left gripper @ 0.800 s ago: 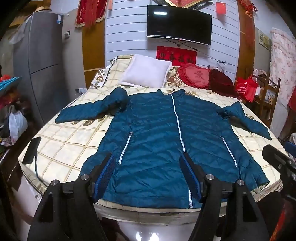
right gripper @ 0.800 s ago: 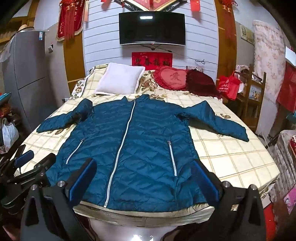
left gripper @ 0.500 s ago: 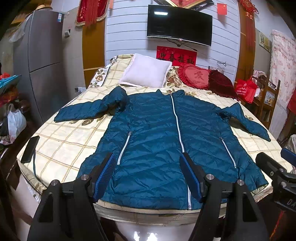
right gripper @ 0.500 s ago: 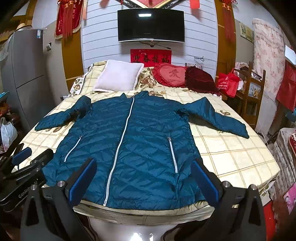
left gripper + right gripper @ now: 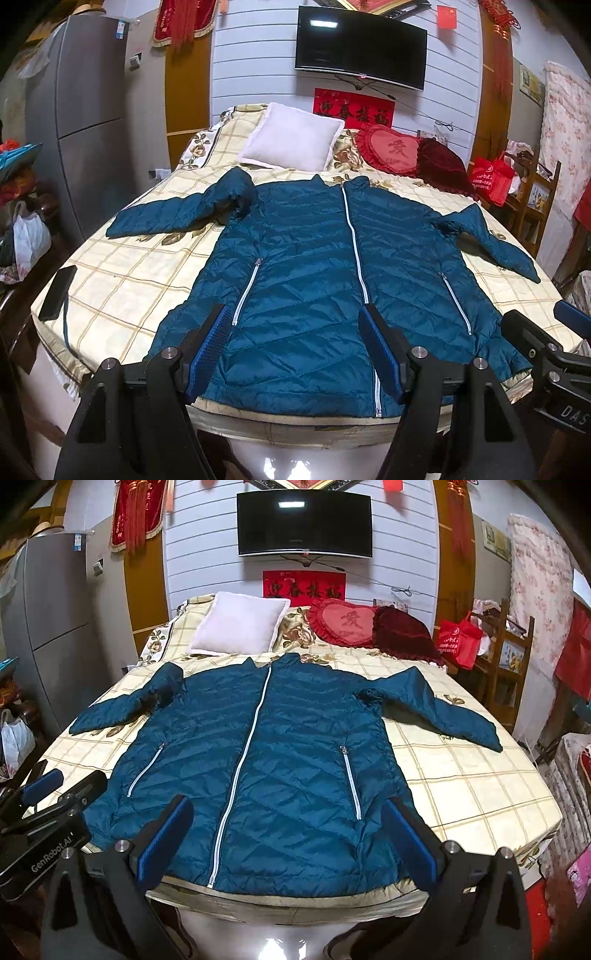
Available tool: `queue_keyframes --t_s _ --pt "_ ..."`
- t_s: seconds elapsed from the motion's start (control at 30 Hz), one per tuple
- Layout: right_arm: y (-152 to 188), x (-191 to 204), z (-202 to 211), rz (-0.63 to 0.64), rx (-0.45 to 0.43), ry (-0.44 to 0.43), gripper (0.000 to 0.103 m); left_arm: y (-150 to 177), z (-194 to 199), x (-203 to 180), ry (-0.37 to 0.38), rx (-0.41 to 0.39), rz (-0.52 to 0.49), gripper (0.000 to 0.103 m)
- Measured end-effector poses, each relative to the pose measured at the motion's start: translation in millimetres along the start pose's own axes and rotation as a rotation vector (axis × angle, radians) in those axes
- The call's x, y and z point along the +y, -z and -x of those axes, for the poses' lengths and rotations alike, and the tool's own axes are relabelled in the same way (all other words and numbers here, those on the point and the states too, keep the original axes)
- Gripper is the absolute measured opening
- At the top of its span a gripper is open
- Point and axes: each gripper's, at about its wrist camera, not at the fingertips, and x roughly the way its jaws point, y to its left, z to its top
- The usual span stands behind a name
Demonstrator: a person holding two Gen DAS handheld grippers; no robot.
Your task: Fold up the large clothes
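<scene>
A teal quilted jacket [image 5: 314, 280] lies spread flat on the bed [image 5: 122, 280], zipped up, collar at the far end by a white pillow [image 5: 291, 142], sleeves out to left and right, hem at the near edge. The left gripper [image 5: 295, 347] hovers above the hem, jaws partly apart and empty. The right gripper [image 5: 288, 834] hangs there too, jaws wide and empty. The left gripper's body reads "GenRobot.AI". A red heart cushion [image 5: 345, 624] bears one character; the red banner's [image 5: 304, 585] writing is unclear.

bare bed [image 5: 122, 280] either side of the jacket [image 5: 314, 266] lies open; phone [image 5: 57, 293] at left edge, pillows [image 5: 240, 627] crowd the head.
</scene>
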Motion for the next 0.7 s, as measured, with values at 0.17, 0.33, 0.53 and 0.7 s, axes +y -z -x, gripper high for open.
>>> queue_keyframes --t_s 0.17,0.33,0.53,0.7 --pt "1.4 6.3 -2.9 0.019 0.02 -0.004 0.103 0.0 1.0 2.1 0.002 0.0 0.002 0.062" --pt "2.3 10.1 -5.1 0.024 0.004 -0.005 0.103 0.1 0.4 6.2 -0.004 -0.005 0.008 0.062" --pt "3.2 10.2 -8.1 0.019 0.038 -0.013 0.103 1.4 -4.5 11.1 -0.007 0.012 0.013 0.062" --pt "4.7 11.4 -11.2 0.039 0.074 -0.008 0.103 1.1 -5.3 9.2 -0.009 0.014 0.01 0.062"
